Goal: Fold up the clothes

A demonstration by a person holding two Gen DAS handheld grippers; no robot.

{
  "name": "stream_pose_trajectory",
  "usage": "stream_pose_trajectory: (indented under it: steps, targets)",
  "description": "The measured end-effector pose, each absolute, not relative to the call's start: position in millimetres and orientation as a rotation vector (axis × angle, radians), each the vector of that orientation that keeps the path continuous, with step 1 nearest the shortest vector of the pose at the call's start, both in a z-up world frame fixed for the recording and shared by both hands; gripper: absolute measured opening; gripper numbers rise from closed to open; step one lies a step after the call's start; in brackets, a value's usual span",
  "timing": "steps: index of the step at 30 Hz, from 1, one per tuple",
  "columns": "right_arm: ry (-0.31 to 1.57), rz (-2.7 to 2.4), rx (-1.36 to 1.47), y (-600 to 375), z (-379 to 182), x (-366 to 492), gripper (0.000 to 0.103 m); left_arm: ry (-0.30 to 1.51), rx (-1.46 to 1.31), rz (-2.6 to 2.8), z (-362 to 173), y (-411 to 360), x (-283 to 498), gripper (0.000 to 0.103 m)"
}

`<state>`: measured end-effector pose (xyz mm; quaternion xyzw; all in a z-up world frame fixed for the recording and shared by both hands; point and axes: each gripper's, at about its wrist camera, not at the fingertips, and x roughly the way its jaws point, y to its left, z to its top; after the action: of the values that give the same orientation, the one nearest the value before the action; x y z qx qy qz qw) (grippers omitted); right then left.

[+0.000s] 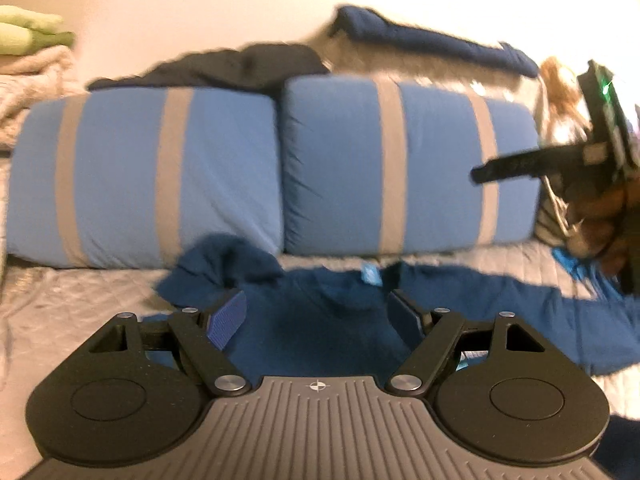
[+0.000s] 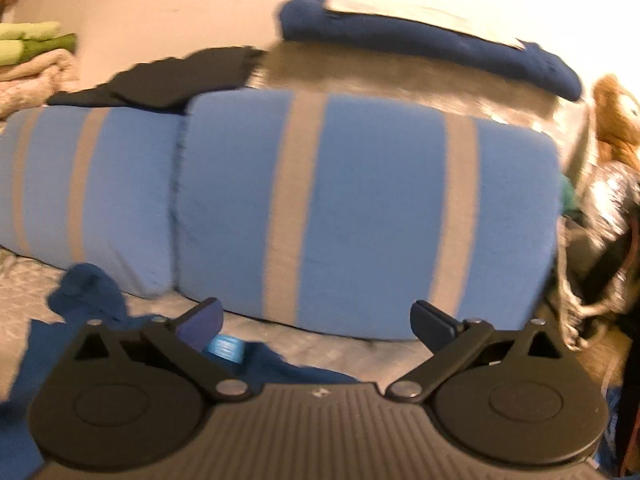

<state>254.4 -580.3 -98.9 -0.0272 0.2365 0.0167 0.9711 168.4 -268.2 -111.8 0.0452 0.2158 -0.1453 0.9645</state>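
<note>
Navy garment (image 1: 320, 320) flat on bed, below both grippers' spread, empty fingers (image 1: 228, 316).

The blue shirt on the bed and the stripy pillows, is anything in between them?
Only bare grey bedspread. In the left wrist view, a strip of it separates the blue shirt from the stripy pillows; the shirt's bunched left sleeve nearly reaches them.

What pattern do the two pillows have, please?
Light blue with grey vertical stripes; the pillows show best in the left wrist view.
</note>
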Motion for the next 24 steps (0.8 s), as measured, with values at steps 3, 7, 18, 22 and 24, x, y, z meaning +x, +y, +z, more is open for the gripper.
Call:
stream_pose_trajectory:
  steps: [3,7,18,22,24]
  targets:
    - [0.461,0.086,-0.068,-539.3,-89.7,260.2,0.103,0.412,0.081,-0.260,-91.8,-252.0,161.8,0.078]
    - [0.443,0.144,-0.091,-487.1,-74.7,262.2,0.103,0.382,0.096,-0.227,-76.4,-234.2,155.5,0.078]
    - [0.445,0.266,-0.015,-443.8,-96.8,220.4,0.103,0.412,0.061,-0.168,-68.3,-191.4,168.0,0.078]
    - [0.454,0.265,-0.043,-443.7,-137.1,197.2,0.103,0.396,0.029,-0.167,-69.0,-178.1,182.1,0.078]
    - [0.468,0.223,-0.031,-445.5,-158.1,188.6,0.103,0.403,0.023,-0.161,-72.4,-172.9,191.8,0.078]
